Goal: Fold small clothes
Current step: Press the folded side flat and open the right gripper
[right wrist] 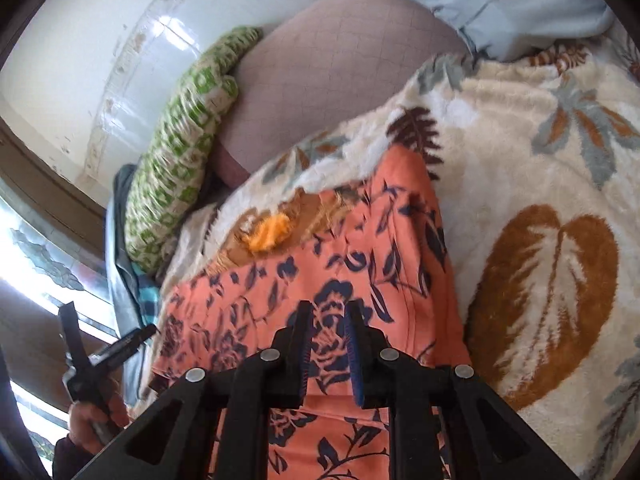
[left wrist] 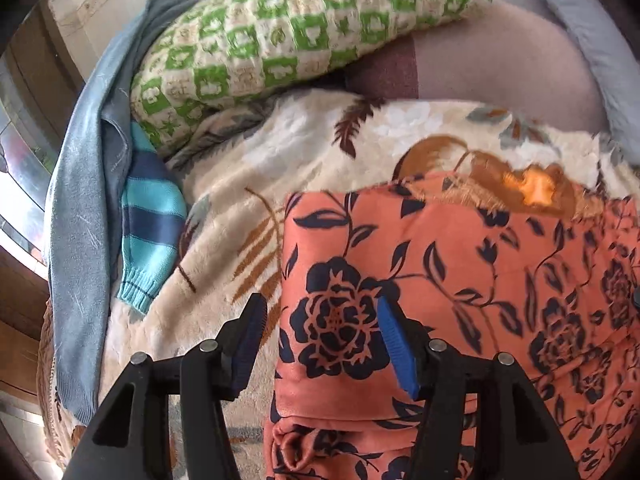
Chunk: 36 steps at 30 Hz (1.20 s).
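Both hover above the orange floral garment [left wrist: 460, 280]: left gripper [left wrist: 320, 340] apart, right gripper [right wrist: 329, 350] narrowly apart.

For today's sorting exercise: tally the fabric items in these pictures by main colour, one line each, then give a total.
Orange floral: 1, the garment
Green checked: 1, the pillow
Blue striped: 1, the knit sleeve
Grey-blue: 1, the plain garment
Cream leaf-print: 1, the blanket
Total: 5

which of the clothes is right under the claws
The orange floral garment, spread on the leaf-print blanket; the striped blue knit and grey-blue garment lie off to the side.
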{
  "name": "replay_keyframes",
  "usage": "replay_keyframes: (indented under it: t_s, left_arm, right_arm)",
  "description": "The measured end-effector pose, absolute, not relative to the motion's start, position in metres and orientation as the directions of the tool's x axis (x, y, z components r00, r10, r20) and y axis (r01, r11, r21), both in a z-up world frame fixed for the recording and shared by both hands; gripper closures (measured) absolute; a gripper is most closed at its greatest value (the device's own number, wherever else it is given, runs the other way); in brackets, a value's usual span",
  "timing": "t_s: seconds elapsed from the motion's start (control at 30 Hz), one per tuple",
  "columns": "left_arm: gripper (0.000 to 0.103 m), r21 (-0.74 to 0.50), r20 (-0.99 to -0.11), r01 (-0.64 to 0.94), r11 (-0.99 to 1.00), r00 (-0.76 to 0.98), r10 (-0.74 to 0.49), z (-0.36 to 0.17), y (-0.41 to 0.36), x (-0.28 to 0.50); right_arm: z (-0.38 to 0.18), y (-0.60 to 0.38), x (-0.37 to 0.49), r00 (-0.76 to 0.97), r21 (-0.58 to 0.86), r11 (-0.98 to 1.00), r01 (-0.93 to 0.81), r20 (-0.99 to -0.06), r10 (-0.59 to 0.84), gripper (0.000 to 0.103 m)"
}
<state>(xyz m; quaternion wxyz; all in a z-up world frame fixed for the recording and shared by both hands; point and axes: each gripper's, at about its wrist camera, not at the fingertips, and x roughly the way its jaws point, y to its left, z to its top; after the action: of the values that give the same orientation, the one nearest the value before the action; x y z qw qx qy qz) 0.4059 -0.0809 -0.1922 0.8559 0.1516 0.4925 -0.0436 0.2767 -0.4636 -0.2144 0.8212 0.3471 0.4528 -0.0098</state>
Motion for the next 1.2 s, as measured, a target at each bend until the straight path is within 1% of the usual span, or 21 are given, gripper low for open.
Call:
replay_keyframes:
  t_s: [0.03, 0.07, 0.1, 0.13, 0.23, 0.27, 0.3, 0.37, 0.4, 0.43, 0.5, 0.57, 0.67, 0.87, 0.93, 0.97, 1.0, 1.03, 1.1, 1.2]
  left_arm:
    - [0.044, 0.243, -0.874, 0.211, 0.947, 0.472, 0.119, -0.207, -0.08, 0.409]
    - [0.043, 0.222, -0.888, 0.196, 0.955, 0.445, 0.116, -0.216, -0.074, 0.41]
    - [0.043, 0.177, -0.884, 0.169, 0.969, 0.461, 0.081, -0.214, -0.066, 0.407]
    - [0.043, 0.155, -0.885, 0.159, 0.975, 0.46, 0.066, -0.213, -0.061, 0.405]
    - [0.041, 0.168, -0.88, 0.183, 0.969, 0.47, 0.064, -0.212, -0.056, 0.396]
    - [0.037, 0.173, -0.877, 0.183, 0.968, 0.476, 0.067, -0.213, -0.054, 0.395]
    - [0.036, 0.166, -0.876, 0.176, 0.97, 0.478, 0.063, -0.214, -0.052, 0.394]
    - [0.036, 0.116, -0.886, 0.149, 0.982, 0.462, 0.035, -0.211, -0.045, 0.392]
    - [0.036, 0.088, -0.893, 0.134, 0.987, 0.45, 0.018, -0.21, -0.042, 0.388]
    - [0.036, 0.064, -0.898, 0.129, 0.99, 0.439, 0.001, -0.206, -0.038, 0.384]
    - [0.036, 0.036, -0.897, 0.136, 0.99, 0.442, -0.028, -0.193, -0.031, 0.365]
    - [0.035, 0.036, -0.887, 0.144, 0.989, 0.461, -0.035, -0.18, -0.02, 0.338]
    - [0.033, 0.033, -0.882, 0.145, 0.989, 0.469, -0.04, -0.163, 0.008, 0.292]
    - [0.026, 0.041, -0.882, 0.1, 0.994, 0.472, -0.011, -0.145, 0.077, 0.21]
    - [0.024, 0.029, -0.89, 0.114, 0.993, 0.455, -0.026, -0.146, 0.091, 0.188]
    - [0.024, 0.022, -0.895, 0.126, 0.992, 0.444, -0.037, -0.148, 0.096, 0.178]
    - [0.024, 0.018, -0.9, 0.136, 0.991, 0.435, -0.043, -0.15, 0.098, 0.168]
    - [0.024, 0.014, -0.904, 0.145, 0.989, 0.425, -0.05, -0.153, 0.099, 0.159]
    - [0.024, -0.004, -0.909, 0.168, 0.986, 0.411, -0.074, -0.158, 0.1, 0.143]
    - [0.024, -0.023, -0.913, 0.21, 0.978, 0.394, -0.106, -0.169, 0.1, 0.125]
  right_arm:
    - [-0.232, -0.465, 0.279, 0.539, 0.557, 0.745, 0.367, -0.78, 0.318, 0.086]
    - [-0.237, -0.469, 0.277, 0.563, 0.597, 0.712, 0.369, -0.753, 0.34, 0.086]
    - [-0.235, -0.473, 0.276, 0.575, 0.614, 0.698, 0.368, -0.741, 0.347, 0.086]
    - [-0.231, -0.473, 0.277, 0.563, 0.605, 0.706, 0.367, -0.749, 0.35, 0.086]
    - [-0.214, -0.467, 0.273, 0.617, 0.601, 0.738, 0.307, -0.716, 0.327, 0.085]
    - [-0.212, -0.463, 0.275, 0.62, 0.605, 0.744, 0.283, -0.707, 0.339, 0.084]
    - [-0.213, -0.458, 0.278, 0.608, 0.603, 0.751, 0.269, -0.711, 0.353, 0.084]
    - [-0.229, -0.446, 0.286, 0.516, 0.563, 0.777, 0.281, -0.771, 0.372, 0.084]
    - [-0.235, -0.442, 0.288, 0.5, 0.553, 0.786, 0.277, -0.781, 0.373, 0.084]
    - [-0.231, -0.442, 0.285, 0.527, 0.555, 0.787, 0.27, -0.769, 0.361, 0.084]
    - [-0.224, -0.444, 0.284, 0.511, 0.56, 0.78, 0.28, -0.775, 0.372, 0.084]
    - [-0.214, -0.444, 0.276, 0.545, 0.588, 0.768, 0.254, -0.743, 0.388, 0.084]
    - [-0.196, -0.441, 0.259, 0.584, 0.585, 0.782, 0.216, -0.719, 0.377, 0.084]
    - [-0.151, -0.428, 0.204, 0.705, 0.552, 0.819, 0.16, -0.644, 0.296, 0.083]
    - [-0.136, -0.422, 0.185, 0.732, 0.525, 0.838, 0.151, -0.628, 0.262, 0.072]
    - [-0.131, -0.418, 0.175, 0.742, 0.512, 0.846, 0.147, -0.623, 0.248, 0.049]
    - [-0.127, -0.415, 0.161, 0.755, 0.507, 0.85, 0.146, -0.612, 0.236, 0.019]
    - [-0.124, -0.414, 0.145, 0.772, 0.512, 0.846, 0.148, -0.594, 0.225, 0.015]
    - [-0.122, -0.413, 0.119, 0.779, 0.541, 0.829, 0.14, -0.577, 0.244, 0.015]
    - [-0.123, -0.419, 0.083, 0.771, 0.564, 0.81, 0.164, -0.586, 0.252, 0.015]
